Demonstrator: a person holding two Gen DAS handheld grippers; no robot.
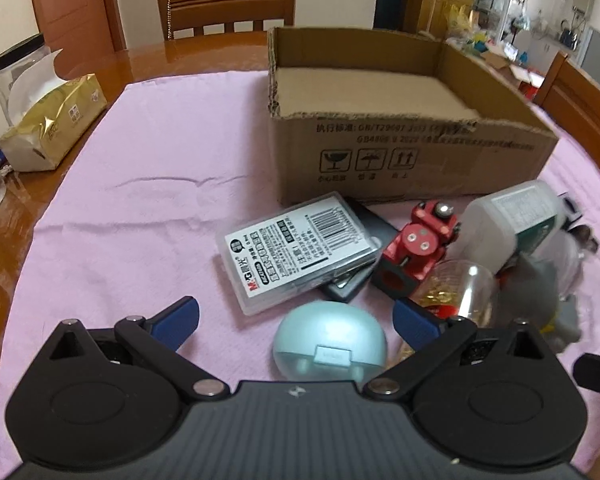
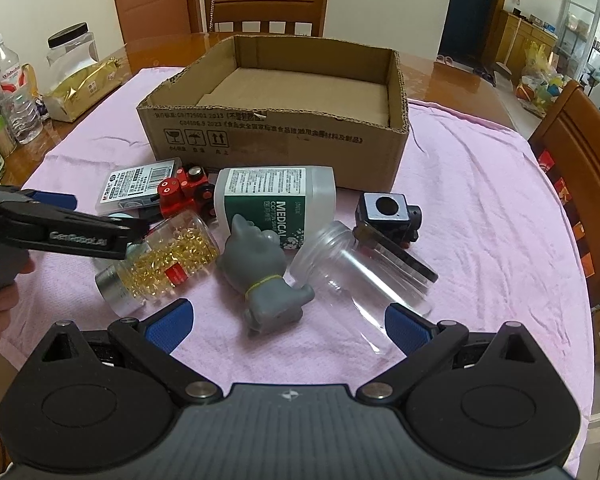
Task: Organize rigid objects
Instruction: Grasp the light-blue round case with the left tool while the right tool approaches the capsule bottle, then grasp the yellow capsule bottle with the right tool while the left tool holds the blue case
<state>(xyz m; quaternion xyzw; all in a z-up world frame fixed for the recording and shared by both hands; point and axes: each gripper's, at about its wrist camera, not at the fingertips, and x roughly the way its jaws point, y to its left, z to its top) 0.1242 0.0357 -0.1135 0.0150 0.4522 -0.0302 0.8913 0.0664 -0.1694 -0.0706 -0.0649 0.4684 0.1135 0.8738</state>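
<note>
Black two-finger grippers — blue ribbed fingers (image 2: 168, 326), silver pivot screws, white "GenRobot.AI" lettering

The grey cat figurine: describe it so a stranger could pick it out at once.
Start at the open cardboard box on the pink cloth; a pile lies before it. Below the white bottle labelled MEDICAL lies the grey cat figurine on its side. It alone is matte grey, animal-shaped, with a thin yellow collar.

Dark case (image 1: 366, 240) mostly hidden under clear box (image 1: 298, 250); grey figurine (image 1: 540, 292) blurred.
</note>
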